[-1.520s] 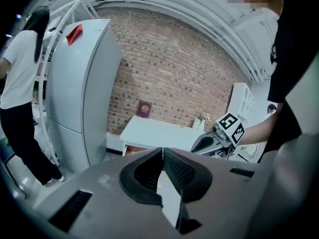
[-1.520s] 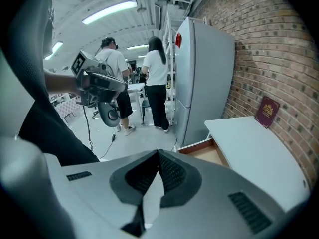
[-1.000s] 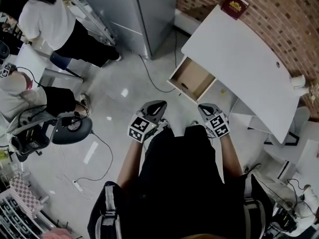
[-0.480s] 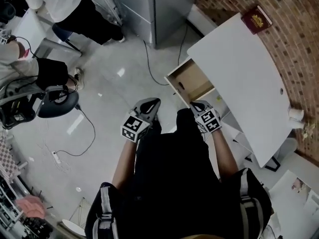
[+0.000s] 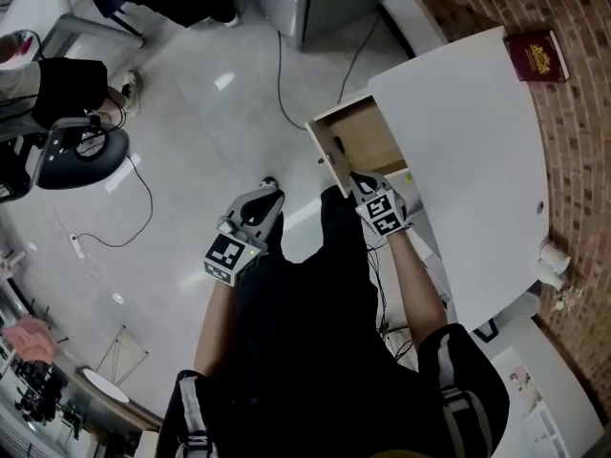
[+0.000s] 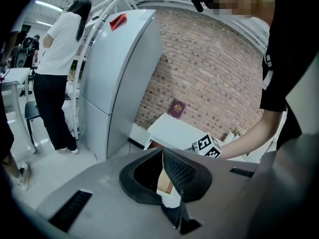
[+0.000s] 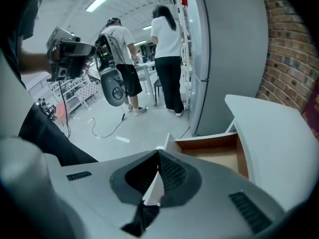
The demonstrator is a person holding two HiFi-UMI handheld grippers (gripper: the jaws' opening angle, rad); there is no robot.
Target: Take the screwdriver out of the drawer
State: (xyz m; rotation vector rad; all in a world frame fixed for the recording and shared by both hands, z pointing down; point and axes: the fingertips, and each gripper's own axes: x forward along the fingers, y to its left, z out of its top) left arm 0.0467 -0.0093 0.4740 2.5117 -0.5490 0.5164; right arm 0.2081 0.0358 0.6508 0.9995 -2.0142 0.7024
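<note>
The drawer [image 5: 368, 139] stands pulled out from under the white desk [image 5: 468, 160], its tan floor open to the head view. The only candidate for the screwdriver [image 5: 334, 149] is 1 small dark mark inside the drawer, close against the front panel. It is too small to be sure of, and its long axis cannot be read. It may run along that panel, but that is a guess. The right gripper [image 5: 363, 184] hangs just outside the drawer's front corner on the desk side, tips aimed down and into the drawer. The dark mark lies ahead of those tips and toward the drawer's floor-side wall. Its jaws are closed together with nothing between them, and its own view shows the drawer [image 7: 214, 151] just past the joined pads. The left gripper [image 5: 264, 197] is well apart from the drawer, out over the bare floor on the side away from the desk. Its jaws are likewise pressed together and empty, and the drawer shows only as a sliver past them in its own view. Of the 2, the right is plainly the nearer, so the reach looks like its job. It would need to open its jaws before dropping in, then line them across the tool once the tool's lie is clear.
</note>
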